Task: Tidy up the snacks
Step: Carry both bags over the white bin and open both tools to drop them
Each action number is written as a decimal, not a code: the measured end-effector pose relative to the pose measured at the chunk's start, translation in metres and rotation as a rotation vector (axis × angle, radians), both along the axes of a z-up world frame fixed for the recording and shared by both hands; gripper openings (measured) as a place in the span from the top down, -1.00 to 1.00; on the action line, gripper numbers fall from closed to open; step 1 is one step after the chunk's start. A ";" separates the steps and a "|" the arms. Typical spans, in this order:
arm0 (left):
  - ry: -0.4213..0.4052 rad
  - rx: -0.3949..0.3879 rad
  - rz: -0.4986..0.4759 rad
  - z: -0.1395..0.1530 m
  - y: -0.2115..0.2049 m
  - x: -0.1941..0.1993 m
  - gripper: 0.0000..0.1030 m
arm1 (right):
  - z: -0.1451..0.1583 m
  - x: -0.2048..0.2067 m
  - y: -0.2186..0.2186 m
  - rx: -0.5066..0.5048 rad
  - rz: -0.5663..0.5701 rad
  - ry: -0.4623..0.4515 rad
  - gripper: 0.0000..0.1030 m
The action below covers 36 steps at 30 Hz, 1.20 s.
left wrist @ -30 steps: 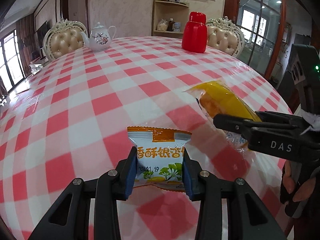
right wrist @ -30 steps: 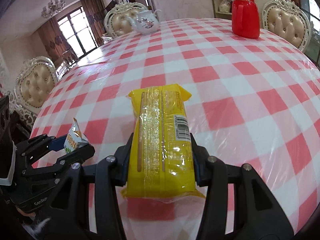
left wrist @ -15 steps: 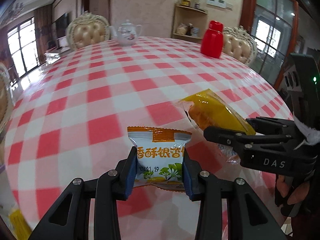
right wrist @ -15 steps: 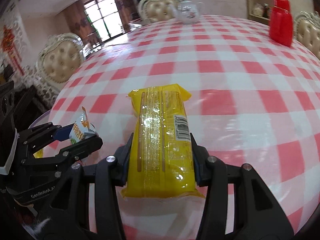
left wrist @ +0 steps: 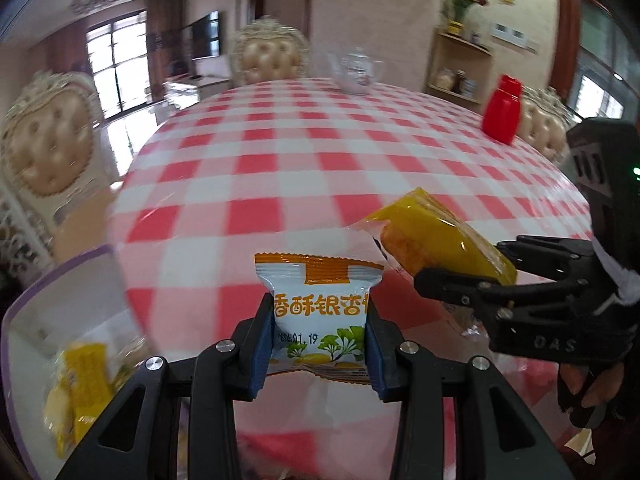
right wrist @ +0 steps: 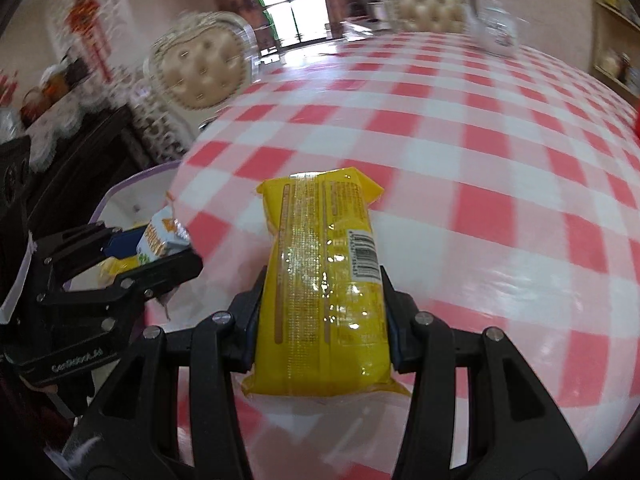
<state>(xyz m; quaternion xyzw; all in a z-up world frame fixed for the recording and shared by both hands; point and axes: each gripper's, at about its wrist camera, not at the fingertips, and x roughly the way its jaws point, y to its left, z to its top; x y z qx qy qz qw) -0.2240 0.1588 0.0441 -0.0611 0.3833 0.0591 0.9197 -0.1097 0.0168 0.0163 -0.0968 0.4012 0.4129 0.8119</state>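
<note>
My left gripper (left wrist: 320, 334) is shut on a small white and orange snack packet (left wrist: 320, 312) with green leaves printed on it, held above the table's near left edge. My right gripper (right wrist: 322, 312) is shut on a long yellow biscuit pack (right wrist: 324, 276). In the left wrist view that yellow pack (left wrist: 436, 236) hangs to the right in the right gripper (left wrist: 464, 280). In the right wrist view the small packet (right wrist: 162, 236) and the left gripper (right wrist: 132, 252) show at the left. A white bin with a purple rim (left wrist: 52, 284) sits below the table edge, with yellow snack packs (left wrist: 80, 380) inside.
The round table carries a red and white checked cloth (left wrist: 320, 168). A red jug (left wrist: 502, 110) and a white teapot (left wrist: 356, 70) stand at its far side. Cushioned chairs (right wrist: 200, 64) ring the table. A gloved hand (left wrist: 592, 392) holds the right gripper.
Both grippers have swung left with their packs still held. The table's left edge and the white bin with yellow packs have come into view.
</note>
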 end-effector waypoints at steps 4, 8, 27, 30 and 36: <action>0.011 -0.002 0.099 -0.004 0.031 -0.026 0.21 | 0.003 -0.022 0.032 -0.020 0.099 -0.032 0.00; 0.025 0.005 0.198 -0.007 0.061 -0.053 0.21 | 0.005 -0.040 0.068 -0.039 0.196 -0.057 0.00; 0.055 0.002 0.499 -0.033 0.159 -0.134 0.21 | -0.017 -0.126 0.186 -0.139 0.504 -0.106 0.00; 0.057 -0.014 0.505 -0.039 0.163 -0.136 0.21 | -0.026 -0.133 0.194 -0.162 0.520 -0.098 0.00; 0.068 -0.012 0.508 -0.048 0.171 -0.138 0.21 | -0.036 -0.136 0.199 -0.184 0.517 -0.068 0.00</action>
